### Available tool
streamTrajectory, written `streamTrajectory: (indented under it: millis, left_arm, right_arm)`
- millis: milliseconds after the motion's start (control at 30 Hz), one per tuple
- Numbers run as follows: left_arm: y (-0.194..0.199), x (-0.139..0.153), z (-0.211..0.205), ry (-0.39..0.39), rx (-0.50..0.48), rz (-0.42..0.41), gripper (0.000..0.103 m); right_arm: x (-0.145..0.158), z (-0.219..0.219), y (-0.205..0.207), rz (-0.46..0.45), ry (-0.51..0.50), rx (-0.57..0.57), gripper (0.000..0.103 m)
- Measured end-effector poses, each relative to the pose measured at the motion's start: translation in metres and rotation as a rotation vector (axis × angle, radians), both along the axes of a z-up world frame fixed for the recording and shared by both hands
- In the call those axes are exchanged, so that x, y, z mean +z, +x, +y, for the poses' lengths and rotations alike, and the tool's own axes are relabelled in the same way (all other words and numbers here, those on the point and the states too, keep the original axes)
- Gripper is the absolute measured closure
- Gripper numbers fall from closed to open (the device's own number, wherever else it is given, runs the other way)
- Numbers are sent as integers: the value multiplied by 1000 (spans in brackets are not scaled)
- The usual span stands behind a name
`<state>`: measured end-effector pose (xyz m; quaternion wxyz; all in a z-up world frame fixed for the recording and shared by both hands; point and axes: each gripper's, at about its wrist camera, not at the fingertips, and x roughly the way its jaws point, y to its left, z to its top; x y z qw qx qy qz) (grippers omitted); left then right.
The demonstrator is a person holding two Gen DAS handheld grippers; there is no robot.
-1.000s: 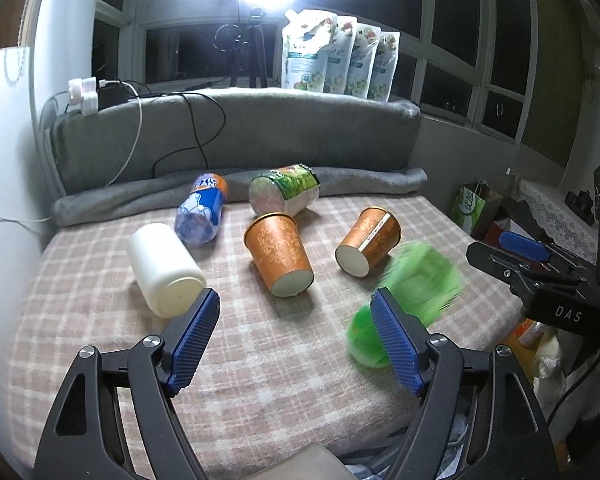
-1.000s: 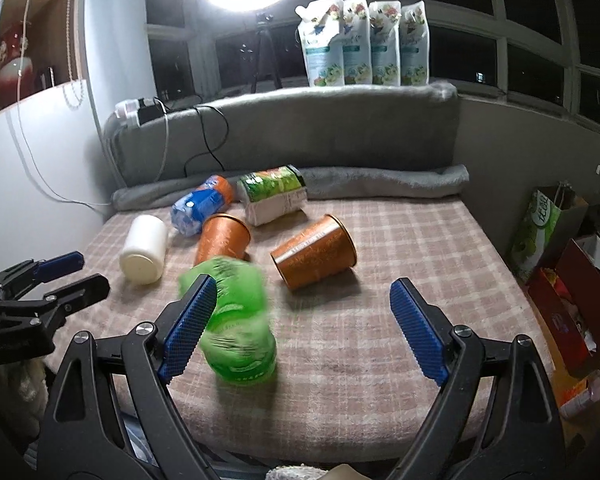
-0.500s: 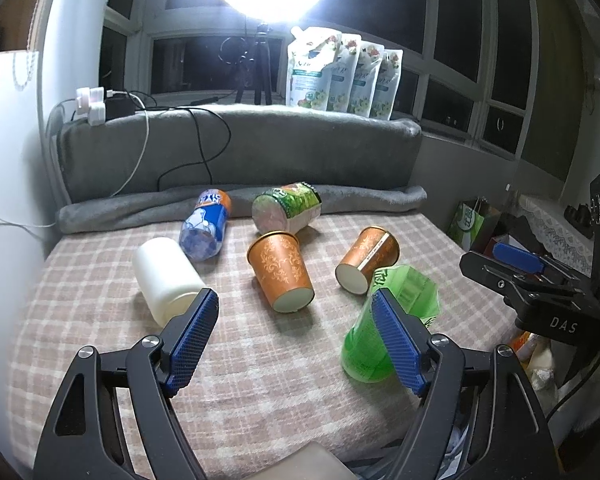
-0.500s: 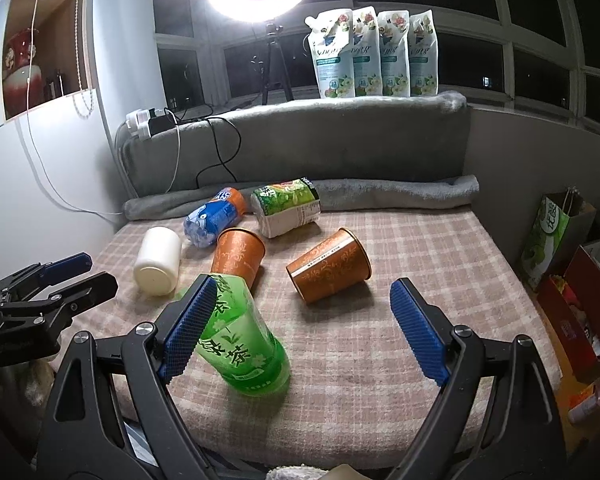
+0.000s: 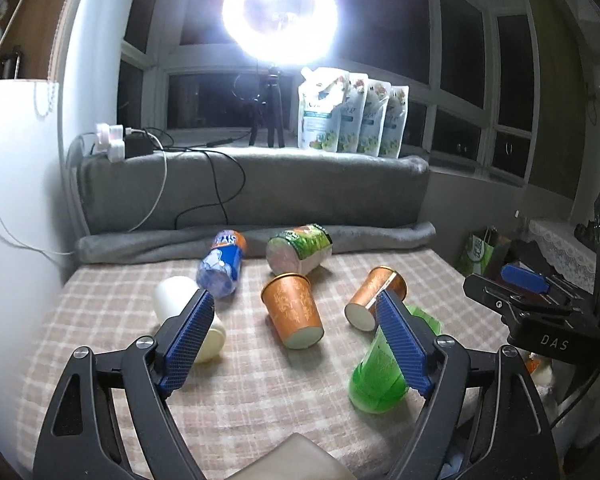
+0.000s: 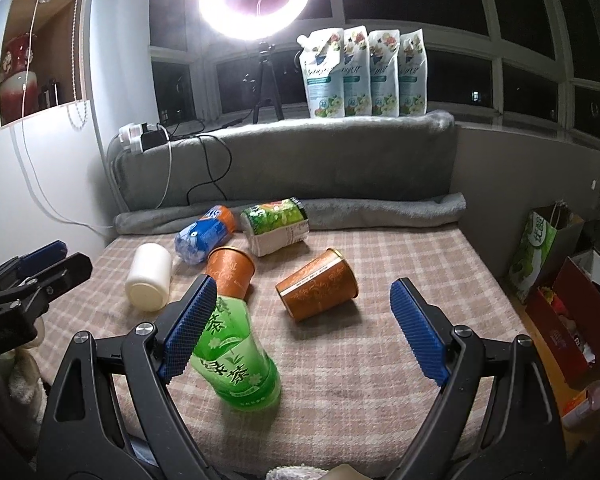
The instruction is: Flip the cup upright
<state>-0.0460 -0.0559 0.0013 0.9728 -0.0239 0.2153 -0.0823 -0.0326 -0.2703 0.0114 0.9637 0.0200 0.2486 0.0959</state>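
Several cups lie on their sides on a checked cloth. A green cup lies near the front, also in the right wrist view, close to that gripper's left finger. Two orange cups lie mid-table: one and another. A white cup lies at the left. My left gripper is open and empty above the front of the table. My right gripper is open and empty.
A blue-orange cup and a green-white cup lie at the back against a grey rolled blanket. A ring light glares behind. Bags and boxes stand right of the table.
The green cup was rolling and blurred a second ago; it has settled on its side near the front. Both grippers tilted up a little and stayed open.
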Motion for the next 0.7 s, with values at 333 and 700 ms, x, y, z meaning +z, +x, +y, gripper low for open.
streamTrajectory:
  millis: [333, 700]
  left_arm:
    - [0, 1, 0, -4, 19, 0, 16]
    - [-2, 3, 2, -16, 28, -6, 16]
  right_arm:
    - [3, -3, -1, -28, -8, -29, 2]
    - [3, -6, 0, -28, -10, -38, 2]
